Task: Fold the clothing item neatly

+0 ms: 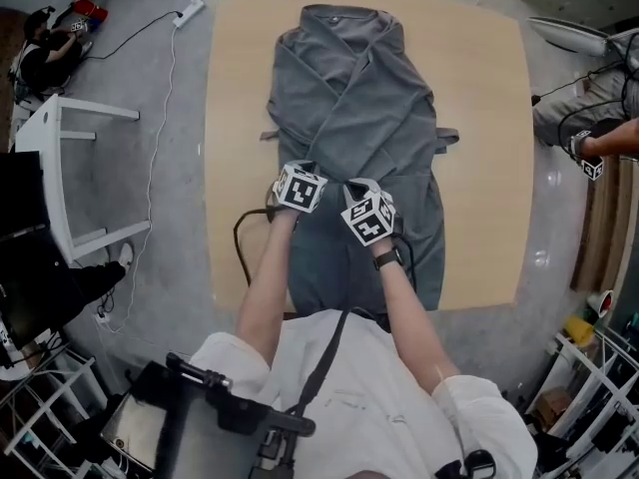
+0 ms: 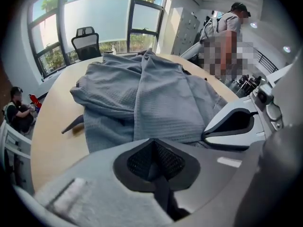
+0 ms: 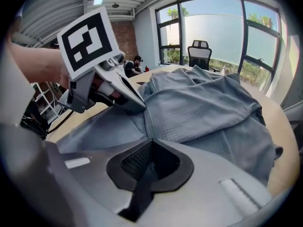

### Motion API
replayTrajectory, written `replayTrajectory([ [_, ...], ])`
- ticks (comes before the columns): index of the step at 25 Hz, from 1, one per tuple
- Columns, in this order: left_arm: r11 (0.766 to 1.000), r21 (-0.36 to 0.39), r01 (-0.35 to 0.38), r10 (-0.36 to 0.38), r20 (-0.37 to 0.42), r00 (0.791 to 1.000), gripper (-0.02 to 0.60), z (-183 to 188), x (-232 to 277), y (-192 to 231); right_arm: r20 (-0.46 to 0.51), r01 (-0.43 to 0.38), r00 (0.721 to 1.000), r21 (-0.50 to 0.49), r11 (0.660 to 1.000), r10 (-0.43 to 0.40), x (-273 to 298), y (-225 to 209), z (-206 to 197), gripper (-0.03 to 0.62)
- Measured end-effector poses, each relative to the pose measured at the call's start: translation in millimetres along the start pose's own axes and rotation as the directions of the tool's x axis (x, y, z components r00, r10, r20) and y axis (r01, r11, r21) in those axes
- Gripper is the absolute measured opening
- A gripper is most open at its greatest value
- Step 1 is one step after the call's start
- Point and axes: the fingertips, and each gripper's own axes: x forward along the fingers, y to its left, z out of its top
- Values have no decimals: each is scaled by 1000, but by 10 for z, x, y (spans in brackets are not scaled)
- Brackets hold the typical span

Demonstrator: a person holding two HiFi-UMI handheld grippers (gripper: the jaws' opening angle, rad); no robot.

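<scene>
A grey waffle-weave robe (image 1: 354, 118) lies lengthwise on the light wooden table (image 1: 235, 88), its front panels crossed over each other and its hem toward me. Both grippers sit side by side over the robe's middle, pointing steeply down. My left gripper (image 1: 308, 171) is shut, its black pads (image 2: 142, 162) pressed together with no cloth showing between them. Close beside it my right gripper (image 1: 365, 192) is also shut, its pads (image 3: 137, 162) together and bare. The robe (image 2: 142, 93) spreads ahead of the left jaws, and the robe (image 3: 203, 108) also fills the right gripper view.
A belt end (image 1: 446, 136) sticks out at the robe's right side. A black cable (image 1: 245, 242) loops over the table's near-left edge. A white frame (image 1: 60, 168) stands left of the table, a person (image 1: 599, 138) at the right, and an office chair (image 2: 87, 41) beyond the far end.
</scene>
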Motion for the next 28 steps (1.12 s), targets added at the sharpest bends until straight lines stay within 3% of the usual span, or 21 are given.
replayTrajectory([
  [5,999,36,16,-17,19,1000,3,-21,-128,-67,43,19,999,82,996,-22,-84,-62,80,12],
  [11,998,41,38,-46,207,977,2,107,-847,-394,259,45,962,181,983,-91,-875,-75,342,5],
  [15,988,101,116,-145,361,921,2,139,-1399,-844,387,93,909,175,980,-155,-1419,92,484,5],
  [18,979,153,131,-185,422,888,0,-4,-1650,-1153,435,110,882,187,976,-183,-1692,287,451,5],
  [20,979,161,125,-187,465,865,2,-76,-1783,-1328,472,135,857,183,974,-208,-1882,393,432,5],
  [24,984,123,127,-174,564,807,2,-185,-2078,-1550,572,191,773,206,960,-276,-2406,475,330,5],
  [28,987,154,45,-134,636,760,1,-239,-2368,-1713,604,217,741,197,956,-293,-2808,477,97,5],
])
